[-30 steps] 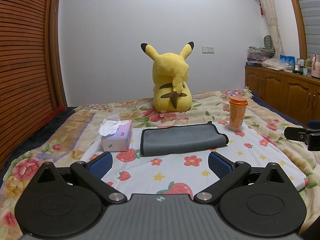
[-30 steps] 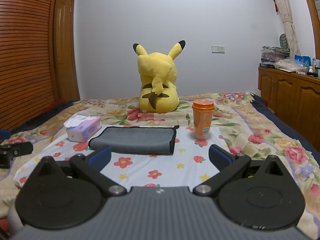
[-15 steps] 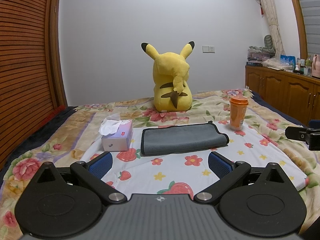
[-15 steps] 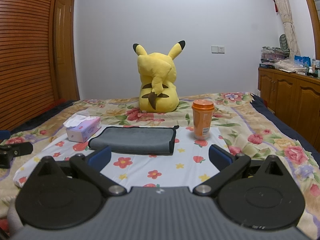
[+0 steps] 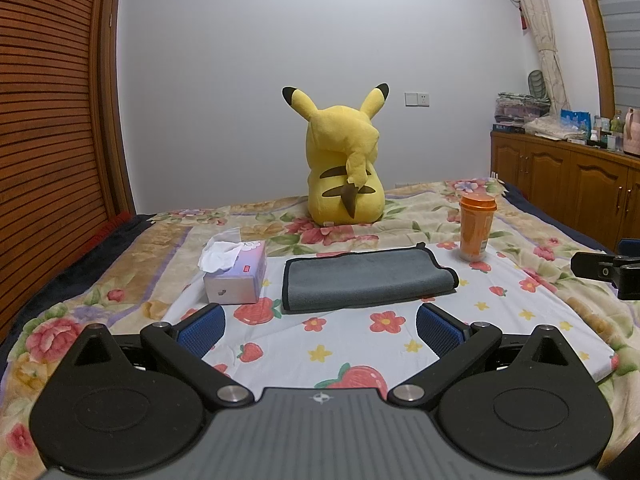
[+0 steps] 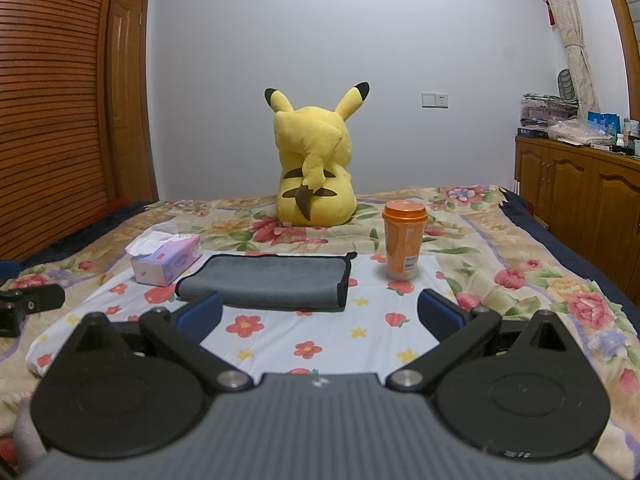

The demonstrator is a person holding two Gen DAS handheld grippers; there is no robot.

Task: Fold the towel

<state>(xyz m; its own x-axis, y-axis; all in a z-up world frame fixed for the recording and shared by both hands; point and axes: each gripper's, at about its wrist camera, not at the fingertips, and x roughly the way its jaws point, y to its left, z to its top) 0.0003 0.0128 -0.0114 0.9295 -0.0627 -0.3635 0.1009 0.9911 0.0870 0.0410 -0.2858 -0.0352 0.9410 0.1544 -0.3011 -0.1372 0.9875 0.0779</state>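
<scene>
Barely shifting since earlier frames. Lying already folded on bed: towel (image 5: 366, 278), between tissues (image 5: 234, 274) and cup (image 5: 476, 226). Looking soft, limp, light; pinching hemmed corner advisable. Both grippers' fingers (image 5: 200, 328) (image 6: 438, 314) spreading wide, holding nothing.

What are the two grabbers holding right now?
Nothing. The left gripper and the right gripper are both open with only air between their fingers. The grey towel lies on the bed ahead of them, untouched.

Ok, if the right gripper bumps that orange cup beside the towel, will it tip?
Probably. The orange cup is tall, narrow-based and stands on soft bedding, so a nudge could topple it. Its lid looks closed, so spilling seems unlikely. It stands apart from the towel.
</scene>
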